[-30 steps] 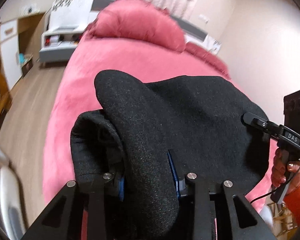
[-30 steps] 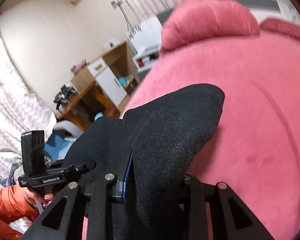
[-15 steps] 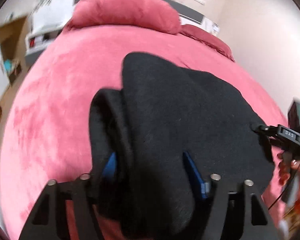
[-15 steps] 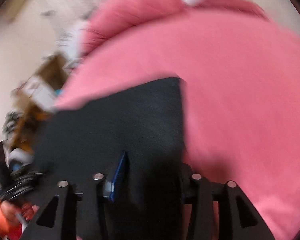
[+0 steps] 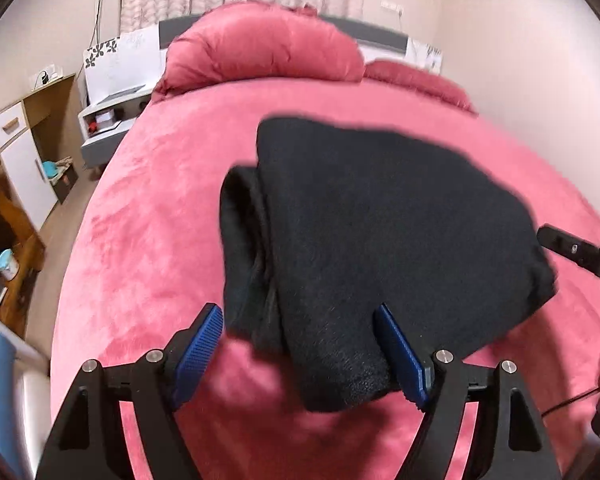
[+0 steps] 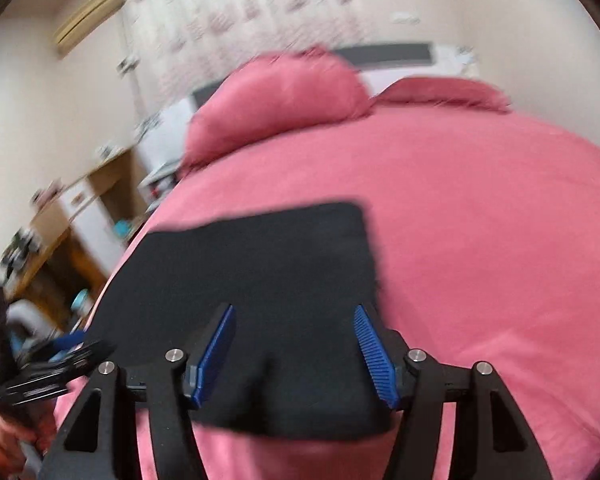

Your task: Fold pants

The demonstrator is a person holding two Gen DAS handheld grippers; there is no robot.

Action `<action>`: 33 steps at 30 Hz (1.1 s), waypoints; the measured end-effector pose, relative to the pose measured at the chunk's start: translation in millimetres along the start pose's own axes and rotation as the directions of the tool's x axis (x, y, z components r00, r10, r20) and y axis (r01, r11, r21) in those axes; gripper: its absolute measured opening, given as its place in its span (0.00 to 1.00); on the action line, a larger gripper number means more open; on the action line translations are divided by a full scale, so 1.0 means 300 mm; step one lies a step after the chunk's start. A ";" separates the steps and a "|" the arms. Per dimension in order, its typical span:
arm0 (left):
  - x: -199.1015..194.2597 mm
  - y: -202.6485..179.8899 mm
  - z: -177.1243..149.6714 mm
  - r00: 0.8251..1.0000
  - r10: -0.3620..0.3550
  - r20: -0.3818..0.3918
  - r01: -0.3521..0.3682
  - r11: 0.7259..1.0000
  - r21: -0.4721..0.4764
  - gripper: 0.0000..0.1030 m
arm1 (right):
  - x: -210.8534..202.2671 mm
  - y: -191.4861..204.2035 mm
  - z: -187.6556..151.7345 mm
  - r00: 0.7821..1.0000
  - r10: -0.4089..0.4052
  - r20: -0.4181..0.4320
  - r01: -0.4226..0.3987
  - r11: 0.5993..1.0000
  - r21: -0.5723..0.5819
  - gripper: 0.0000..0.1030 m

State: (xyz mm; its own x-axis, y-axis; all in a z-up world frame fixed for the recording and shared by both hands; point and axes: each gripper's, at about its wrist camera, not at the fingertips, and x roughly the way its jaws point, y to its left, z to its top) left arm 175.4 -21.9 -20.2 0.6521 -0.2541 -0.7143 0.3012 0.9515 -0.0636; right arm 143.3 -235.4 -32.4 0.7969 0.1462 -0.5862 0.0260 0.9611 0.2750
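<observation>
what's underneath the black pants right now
The folded black pants lie on the pink bed cover, which shows all around them. Whatever sits directly beneath the fabric is covered and cannot be seen.

Both tools' jaws now off pants [image 5: 380,232]

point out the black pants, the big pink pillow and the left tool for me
black pants [image 5: 380,220]: left wrist view, top folded layer.
big pink pillow [image 5: 260,48]: left wrist view, its middle.
left tool [image 5: 300,356]: left wrist view, midway between fingertips.
</observation>
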 end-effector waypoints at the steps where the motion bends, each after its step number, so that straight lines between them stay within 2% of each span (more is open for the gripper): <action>1: 0.008 0.008 -0.016 1.000 -0.005 -0.006 0.005 1.000 -0.013 0.78 | 0.036 -0.002 -0.032 0.999 -0.013 -0.047 0.013 1.000 0.019 0.54; 2: 0.006 0.017 -0.032 1.000 -0.014 -0.014 0.014 0.999 -0.035 0.78 | 0.080 -0.008 -0.069 0.995 -0.032 -0.100 0.034 0.999 0.021 0.54; 3: 0.002 0.020 -0.047 1.000 -0.022 -0.021 0.021 0.998 -0.054 0.78 | 0.099 0.002 -0.100 0.994 -0.056 -0.098 0.056 0.998 -0.007 0.53; 5: -0.021 0.021 -0.063 1.000 -0.012 -0.008 0.012 0.997 -0.073 0.78 | 0.077 0.029 -0.138 0.995 -0.091 -0.027 0.089 0.993 -0.077 0.53; 8: -0.084 0.002 -0.093 0.999 -0.008 0.047 0.013 0.995 -0.099 0.78 | 0.028 0.036 -0.135 0.994 -0.109 -0.015 0.109 0.994 -0.015 0.53; 10: -0.124 -0.007 -0.128 0.998 -0.004 0.070 0.013 0.993 -0.118 0.86 | -0.014 0.043 -0.144 0.992 -0.125 0.002 0.124 0.992 0.034 0.54; 11: -0.130 -0.017 -0.150 0.999 0.005 0.050 0.001 0.992 -0.126 0.90 | -0.029 0.048 -0.160 0.991 -0.133 -0.001 0.132 0.990 0.055 0.55; 13: -0.132 -0.034 -0.188 1.000 0.016 0.023 -0.013 0.991 -0.130 0.90 | -0.053 0.055 -0.200 0.990 -0.138 -0.012 0.139 0.987 0.084 0.60; 17: -0.144 -0.069 -0.274 1.000 0.016 -0.008 -0.017 0.993 -0.116 0.90 | -0.078 0.069 -0.291 0.991 -0.131 -0.030 0.134 0.984 0.118 0.61; 22: -0.137 -0.129 -0.356 0.997 0.059 -0.049 -0.062 0.997 -0.055 0.94 | -0.098 0.124 -0.367 0.987 -0.142 -0.070 0.147 0.987 0.069 0.70; 24: -0.119 -0.138 -0.379 0.994 0.084 -0.070 -0.087 0.995 -0.041 0.96 | -0.093 0.133 -0.382 0.986 -0.151 -0.067 0.155 0.986 0.055 0.79; 27: -0.104 -0.137 -0.397 0.992 0.092 -0.086 -0.096 0.994 -0.047 1.00 | -0.092 0.137 -0.418 0.987 -0.151 -0.057 0.154 0.987 0.038 0.80; 33: -0.096 -0.138 -0.412 0.991 0.097 -0.089 -0.101 0.994 -0.043 1.00 | -0.050 0.144 -0.459 0.986 -0.163 -0.044 0.164 0.986 0.004 0.85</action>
State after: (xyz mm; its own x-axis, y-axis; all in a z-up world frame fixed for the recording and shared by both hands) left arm 58.1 -32.4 -83.0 0.6134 -0.1445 -0.7764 0.2037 0.9788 -0.0212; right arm 49.2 -163.8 -116.7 0.7543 -0.0026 -0.6565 0.1586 0.9711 0.1784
